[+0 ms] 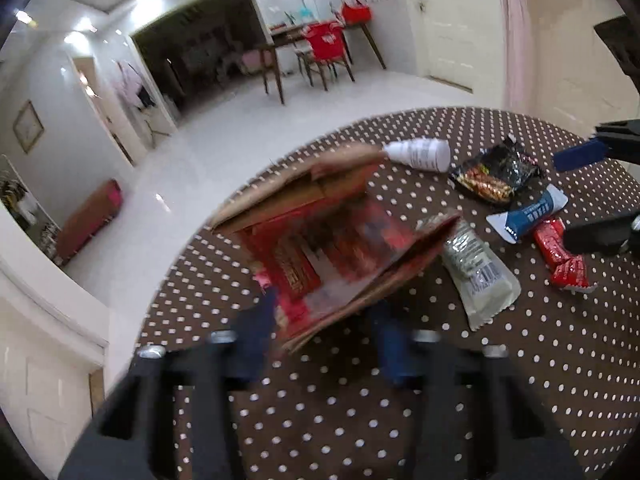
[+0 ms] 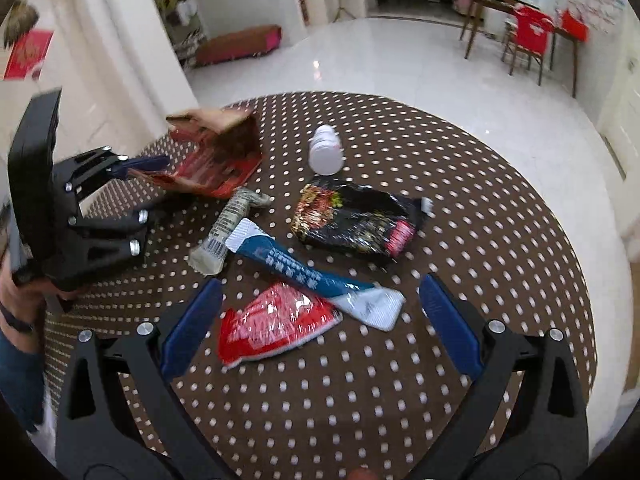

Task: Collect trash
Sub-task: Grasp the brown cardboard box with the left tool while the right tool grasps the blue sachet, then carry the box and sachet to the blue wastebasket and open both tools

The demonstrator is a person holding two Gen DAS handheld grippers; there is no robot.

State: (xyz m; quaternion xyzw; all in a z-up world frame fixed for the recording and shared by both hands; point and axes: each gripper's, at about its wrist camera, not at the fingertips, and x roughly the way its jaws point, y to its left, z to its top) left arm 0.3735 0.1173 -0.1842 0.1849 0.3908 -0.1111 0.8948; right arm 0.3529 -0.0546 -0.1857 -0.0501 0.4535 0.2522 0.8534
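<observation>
An open red-lined cardboard box (image 1: pixel 320 240) lies on the brown polka-dot table (image 1: pixel 360 420); it also shows in the right wrist view (image 2: pixel 216 160). My left gripper (image 1: pixel 326 344) is shut on the box's near flap, also seen from the right wrist (image 2: pixel 132 168). My right gripper (image 2: pixel 320 320) is open and empty, just above a red wrapper (image 2: pixel 276 322). Beside it lie a blue-white wrapper (image 2: pixel 304 276), a black snack bag (image 2: pixel 352 220), a grey-green sachet (image 2: pixel 228 232) and a white bottle (image 2: pixel 326 150).
The round table's far edge (image 2: pixel 400 100) drops to a white tiled floor. A dining table with a red-covered chair (image 2: pixel 528 40) stands across the room. A white pillar (image 2: pixel 120 40) stands near the table's left side.
</observation>
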